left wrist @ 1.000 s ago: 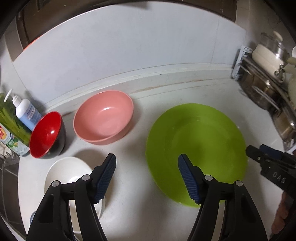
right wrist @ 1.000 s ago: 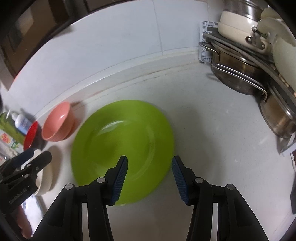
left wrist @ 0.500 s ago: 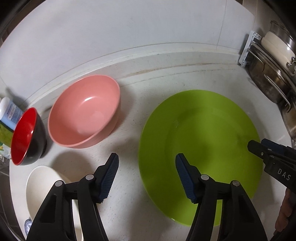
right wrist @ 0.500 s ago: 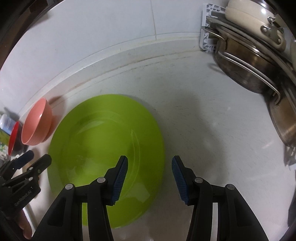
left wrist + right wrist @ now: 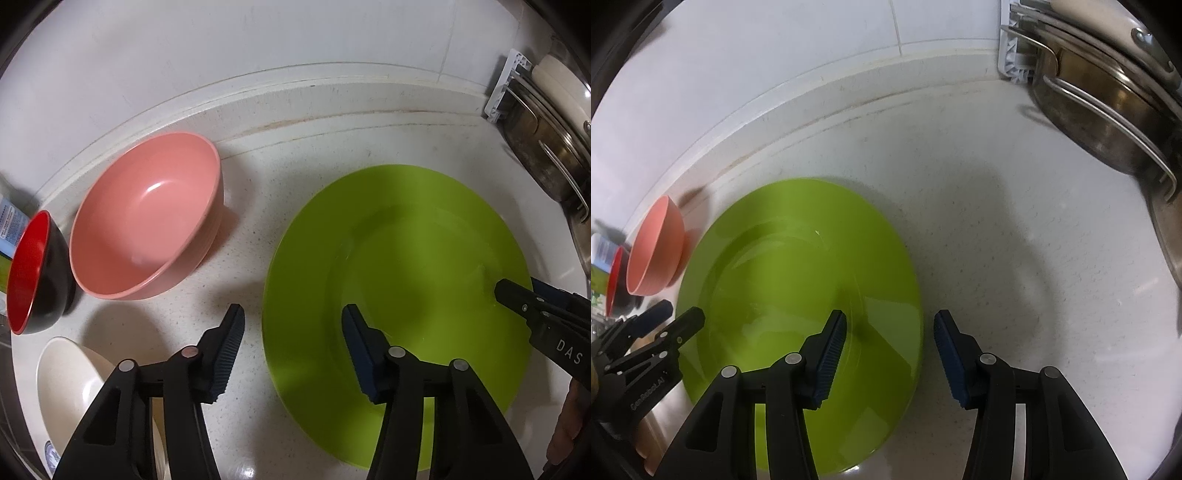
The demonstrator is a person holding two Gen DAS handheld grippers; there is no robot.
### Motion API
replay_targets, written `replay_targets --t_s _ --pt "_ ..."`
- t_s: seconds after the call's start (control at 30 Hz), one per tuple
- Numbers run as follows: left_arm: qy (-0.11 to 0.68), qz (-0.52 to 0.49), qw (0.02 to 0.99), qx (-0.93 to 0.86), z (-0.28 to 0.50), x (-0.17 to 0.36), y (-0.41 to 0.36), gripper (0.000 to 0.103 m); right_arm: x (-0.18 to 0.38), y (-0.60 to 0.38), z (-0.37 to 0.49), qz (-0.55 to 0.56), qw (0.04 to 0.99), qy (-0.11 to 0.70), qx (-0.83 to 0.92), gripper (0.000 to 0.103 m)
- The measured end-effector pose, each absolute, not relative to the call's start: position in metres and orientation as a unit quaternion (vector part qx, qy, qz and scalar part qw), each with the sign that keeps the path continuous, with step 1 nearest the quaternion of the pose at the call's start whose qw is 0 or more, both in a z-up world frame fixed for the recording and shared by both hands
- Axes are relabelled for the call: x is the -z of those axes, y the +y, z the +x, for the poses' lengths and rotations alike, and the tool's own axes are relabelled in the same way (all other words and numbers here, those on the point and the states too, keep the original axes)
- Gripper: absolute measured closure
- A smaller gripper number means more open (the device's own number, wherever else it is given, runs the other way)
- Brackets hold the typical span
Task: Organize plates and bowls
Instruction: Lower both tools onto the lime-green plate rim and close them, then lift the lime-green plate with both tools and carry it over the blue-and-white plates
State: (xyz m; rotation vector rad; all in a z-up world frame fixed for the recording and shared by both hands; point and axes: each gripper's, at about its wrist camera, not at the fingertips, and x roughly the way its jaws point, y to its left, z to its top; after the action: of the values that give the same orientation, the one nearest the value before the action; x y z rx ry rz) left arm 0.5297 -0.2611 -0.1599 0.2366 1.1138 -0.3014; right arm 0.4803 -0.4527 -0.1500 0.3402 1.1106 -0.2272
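Observation:
A green plate [image 5: 406, 254] lies flat on the white counter; it also shows in the right wrist view [image 5: 783, 280]. My left gripper [image 5: 293, 350] is open and empty, its jaws straddling the plate's left rim. My right gripper [image 5: 888, 354] is open and empty, straddling the plate's right rim; it shows in the left wrist view [image 5: 517, 291]. A pink bowl [image 5: 147, 214] stands left of the plate, a red-and-black bowl [image 5: 33, 273] further left, and a white bowl [image 5: 70, 380] near my left gripper.
Steel pots and a cream lidded pot [image 5: 1108, 92] sit on a rack at the right. The tiled wall [image 5: 258, 44] runs behind the counter. A bottle [image 5: 11, 225] stands at the far left edge.
Both grippers have moved down and forward towards the green plate, which now looks larger. Both stay open. The dishes have not moved.

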Motion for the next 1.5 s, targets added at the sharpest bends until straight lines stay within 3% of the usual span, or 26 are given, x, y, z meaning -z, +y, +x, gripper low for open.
replay_targets --t_s 0.23,0.53,1.5 --pt "0.543 0.083 0.821 0.153 0.536 0.165 -0.259 0.061 0.151 -0.449 0.484 0.142 0.83 0.529 0.108 0.053" --pt "0.535 0.089 0.827 0.149 0.53 0.164 -0.261 0.062 0.151 -0.447 0.489 0.131 0.831 0.532 0.096 0.062" --pt "0.472 0.065 0.866 0.154 0.429 0.087 -0.182 0.062 0.081 -0.393 0.4 0.122 0.858 0.486 0.113 0.062"
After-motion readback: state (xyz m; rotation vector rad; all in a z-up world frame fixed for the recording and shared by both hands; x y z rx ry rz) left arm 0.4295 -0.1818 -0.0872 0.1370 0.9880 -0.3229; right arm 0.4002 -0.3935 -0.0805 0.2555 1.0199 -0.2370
